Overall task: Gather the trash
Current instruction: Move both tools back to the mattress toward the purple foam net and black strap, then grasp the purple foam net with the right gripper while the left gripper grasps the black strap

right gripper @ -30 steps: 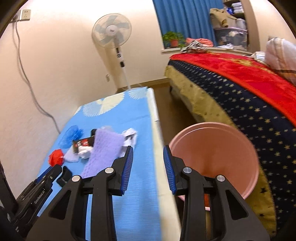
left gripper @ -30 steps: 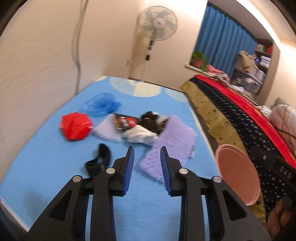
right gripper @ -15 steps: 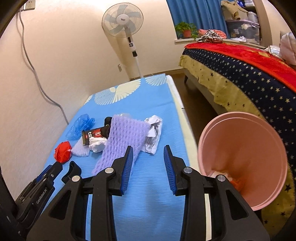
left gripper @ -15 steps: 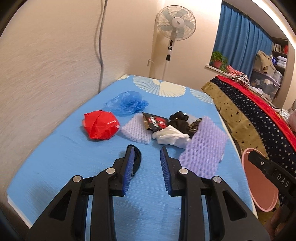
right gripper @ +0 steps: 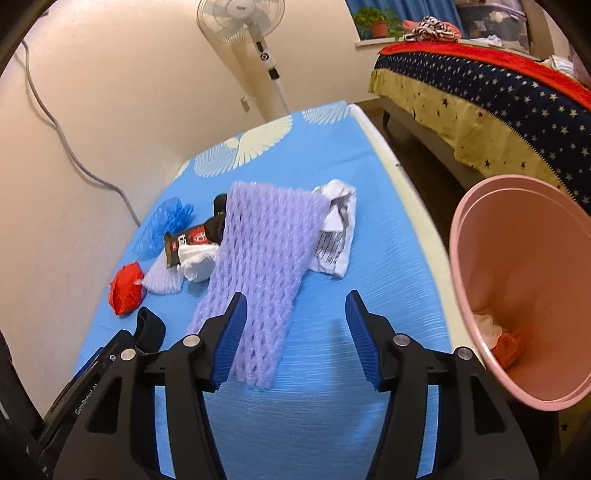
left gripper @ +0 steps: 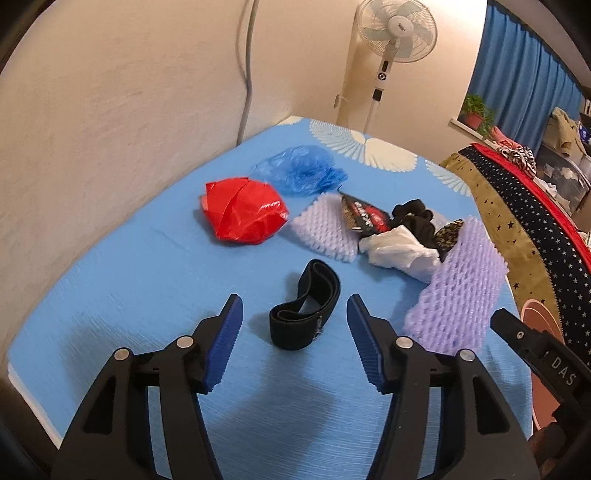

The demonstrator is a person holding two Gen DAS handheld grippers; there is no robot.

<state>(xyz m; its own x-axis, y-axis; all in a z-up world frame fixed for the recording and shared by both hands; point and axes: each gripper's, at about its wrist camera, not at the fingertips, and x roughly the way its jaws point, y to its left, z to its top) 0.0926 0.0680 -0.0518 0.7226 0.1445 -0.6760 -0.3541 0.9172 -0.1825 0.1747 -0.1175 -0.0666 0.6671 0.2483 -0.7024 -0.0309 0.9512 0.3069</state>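
Note:
Trash lies on a blue-covered table point(left gripper: 147, 295). A black band point(left gripper: 306, 306) lies just ahead of my open, empty left gripper point(left gripper: 293, 343). Beyond it are a red plastic bag point(left gripper: 242, 210), a blue plastic bag point(left gripper: 301, 173), a white foam net point(left gripper: 325, 232), a black-red wrapper point(left gripper: 364, 218), white tissue point(left gripper: 400, 254) and a purple foam net point(left gripper: 461, 291). My right gripper point(right gripper: 295, 339) is open and empty, its left finger over the near end of the purple foam net point(right gripper: 266, 266). A pink bin point(right gripper: 524, 280) with some trash inside stands to its right, beside the table.
A wall with a hanging cable point(left gripper: 247, 66) runs along the table's left side. A standing fan point(left gripper: 391, 33) is past the far end. A bed with a star-patterned cover point(right gripper: 480, 96) lies to the right across a strip of floor. Printed white paper point(right gripper: 336, 232) lies by the purple net.
Both grippers have opened wider. The left view swung left and closer to the table, so the black band now lies between its fingers. The right view moved nearer the purple net and bin.

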